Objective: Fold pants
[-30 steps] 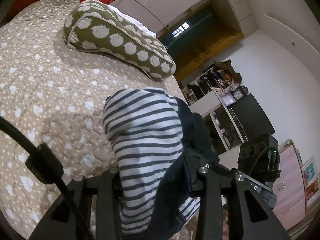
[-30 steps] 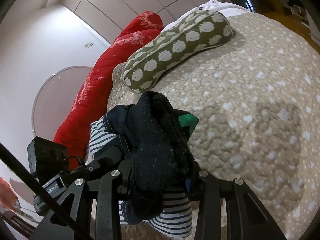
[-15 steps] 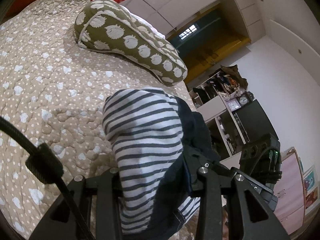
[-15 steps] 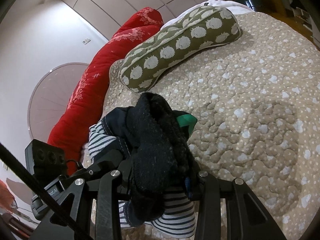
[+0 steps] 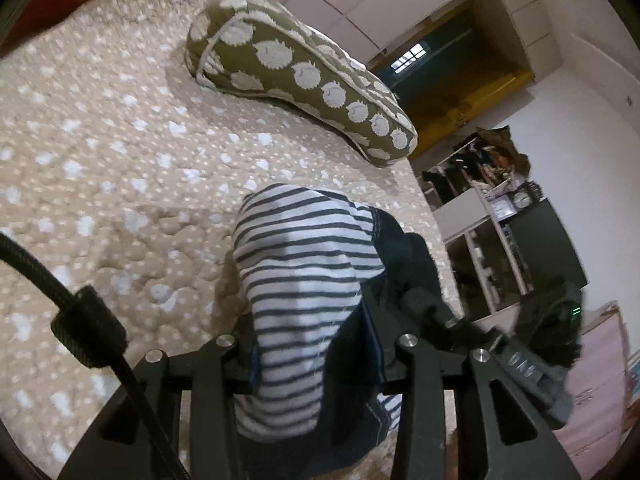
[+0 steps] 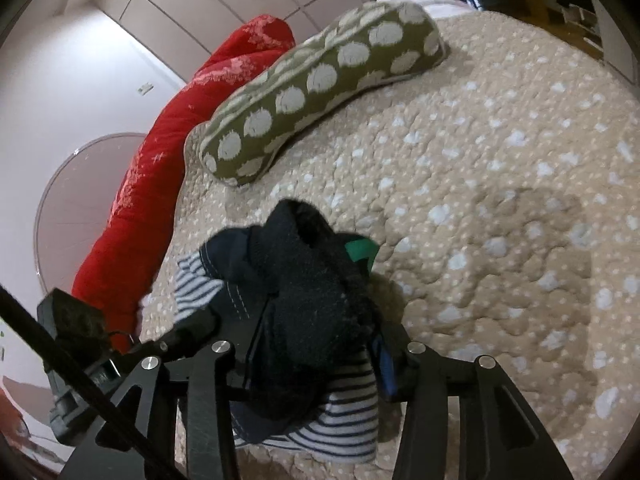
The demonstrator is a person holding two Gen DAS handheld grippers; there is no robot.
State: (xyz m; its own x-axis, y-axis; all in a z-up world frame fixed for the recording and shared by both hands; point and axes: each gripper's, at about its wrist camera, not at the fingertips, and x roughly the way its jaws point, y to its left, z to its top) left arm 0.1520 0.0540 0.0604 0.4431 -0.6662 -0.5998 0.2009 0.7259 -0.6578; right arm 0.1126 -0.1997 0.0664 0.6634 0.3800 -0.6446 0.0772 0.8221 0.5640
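L gripper (image 5: 312, 364): fingers closed on pants (image 5: 304, 280), cloth bunched between them. R gripper (image 6: 316, 364): fingers likewise clamped on the same garment (image 6: 304, 280).

L view only: striped side of fabric faces cam, white w/ dark grey stripes, navy layer w/ pale stitching to its right; R gripper body (image 5: 548, 332) visible beyond, blurred. Also shelving w/ clutter (image 5: 484, 184) and a round clock (image 5: 522, 199) past the bed edge.

R view only: black fuzzy layer on top of the bundle, green tag (image 6: 360, 249) poking out at its right, blue bit by the right finger; stripes show only at left and below. Red quilt (image 6: 168, 168) along the wall side; L gripper body (image 6: 76, 320) at lower left.

Pants: crumpled wad, held above the beige dotted bedspread (image 6: 500, 200), near its front edge. Olive spotted pillow (image 5: 304, 76) lies farther back on the bed, well apart from the bundle.
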